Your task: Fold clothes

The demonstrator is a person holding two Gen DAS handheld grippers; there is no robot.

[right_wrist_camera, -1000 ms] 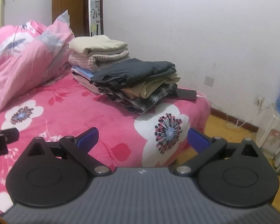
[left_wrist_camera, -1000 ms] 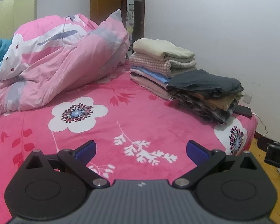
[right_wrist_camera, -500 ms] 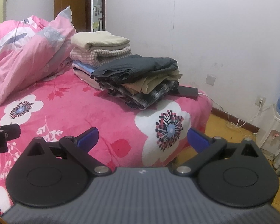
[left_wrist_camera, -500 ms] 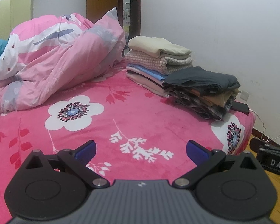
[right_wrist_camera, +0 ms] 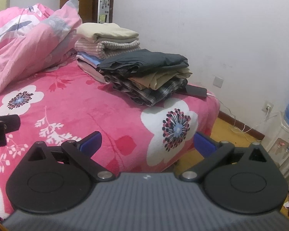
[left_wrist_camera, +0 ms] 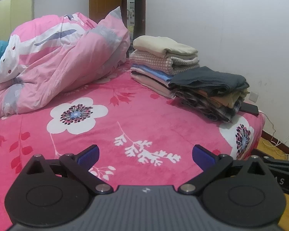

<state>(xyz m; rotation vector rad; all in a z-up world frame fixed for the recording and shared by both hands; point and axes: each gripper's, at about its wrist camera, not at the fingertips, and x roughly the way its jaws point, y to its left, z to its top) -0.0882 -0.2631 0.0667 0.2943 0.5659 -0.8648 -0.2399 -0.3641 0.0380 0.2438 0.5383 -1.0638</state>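
Here left gripper [left_wrist_camera: 145,155] and right gripper [right_wrist_camera: 147,142] gape wide, empty.

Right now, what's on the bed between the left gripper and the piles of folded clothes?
Nothing but bare flowery blanket. In the left wrist view, the open left gripper is apart from the folded clothes.

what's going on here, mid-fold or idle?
Looks idle between garments. A person holds both claws above the pink floral bed; the left claw and right claw are both open and hold nothing. Two stacks of folded clothes sit at the bed's far right side: a taller stack topped by a cream garment and a nearer one topped by a dark grey garment. A pink duvet is bunched at the back. No unfolded garment is in view.
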